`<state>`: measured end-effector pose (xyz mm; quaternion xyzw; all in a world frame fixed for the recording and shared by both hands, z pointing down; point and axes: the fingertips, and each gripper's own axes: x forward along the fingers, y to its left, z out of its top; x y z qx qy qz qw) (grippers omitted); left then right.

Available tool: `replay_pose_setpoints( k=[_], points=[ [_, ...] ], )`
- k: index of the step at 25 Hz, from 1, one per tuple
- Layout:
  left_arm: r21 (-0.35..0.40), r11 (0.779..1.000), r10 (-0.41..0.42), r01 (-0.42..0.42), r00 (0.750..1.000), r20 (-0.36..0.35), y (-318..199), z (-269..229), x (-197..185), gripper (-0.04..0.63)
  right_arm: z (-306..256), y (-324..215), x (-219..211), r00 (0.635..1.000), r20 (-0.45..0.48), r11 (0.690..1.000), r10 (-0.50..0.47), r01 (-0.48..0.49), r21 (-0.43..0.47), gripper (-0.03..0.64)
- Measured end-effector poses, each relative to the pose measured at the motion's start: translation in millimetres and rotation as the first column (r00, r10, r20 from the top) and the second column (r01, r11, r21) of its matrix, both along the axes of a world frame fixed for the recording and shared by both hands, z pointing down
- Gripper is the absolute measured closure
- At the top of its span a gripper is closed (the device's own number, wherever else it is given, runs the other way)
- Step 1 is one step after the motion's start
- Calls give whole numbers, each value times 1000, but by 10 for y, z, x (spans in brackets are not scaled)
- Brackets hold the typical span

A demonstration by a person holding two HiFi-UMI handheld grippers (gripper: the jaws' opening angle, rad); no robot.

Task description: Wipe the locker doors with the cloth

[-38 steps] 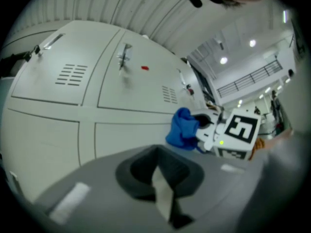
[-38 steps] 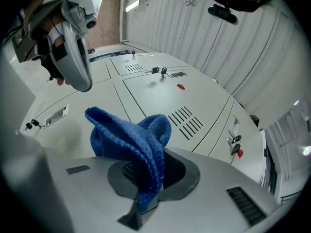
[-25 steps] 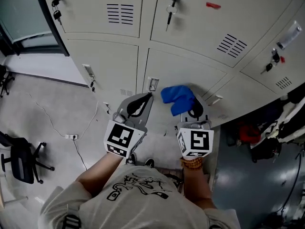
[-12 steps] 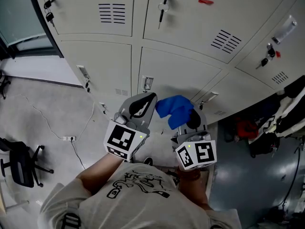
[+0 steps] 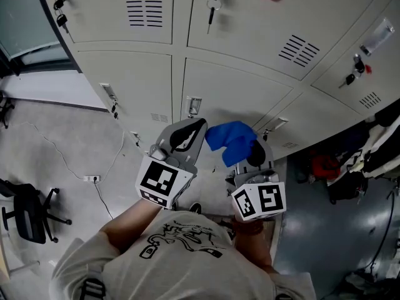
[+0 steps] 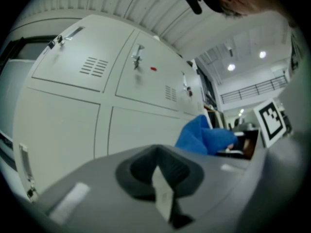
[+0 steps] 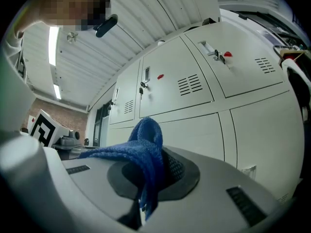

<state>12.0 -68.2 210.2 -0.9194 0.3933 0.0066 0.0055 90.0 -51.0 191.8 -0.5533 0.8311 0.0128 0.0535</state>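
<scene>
R gripper (image 5: 255, 156) clamped on the blue cloth (image 5: 230, 140), which bunches above its jaws close in front of a lower grey locker door (image 5: 240, 92), contact w/ door unclear; L gripper (image 5: 187, 135) closed, empty, just beside the cloth.

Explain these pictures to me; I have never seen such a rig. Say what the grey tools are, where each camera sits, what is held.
No robot here: a person holds a grey two-jaw tool in each hand. The head view looks down from the person's head; the other two cameras ride on the tools, looking along their jaws. The left hand-held gripper is shut and empty. The right hand-held gripper is shut on a blue cloth. The patterned cubes are parts of the tools. Ahead stand pale locker doors, some with keys.
</scene>
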Motion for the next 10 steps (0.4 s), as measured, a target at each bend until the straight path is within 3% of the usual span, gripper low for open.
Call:
replay_pose_setpoints(
  k=[10],
  points=[
    [5, 1000, 2, -2, 1000, 5, -1, -1, 18, 592, 16, -28, -2, 1000, 2, 1000, -4, 4, 2, 588]
  ],
)
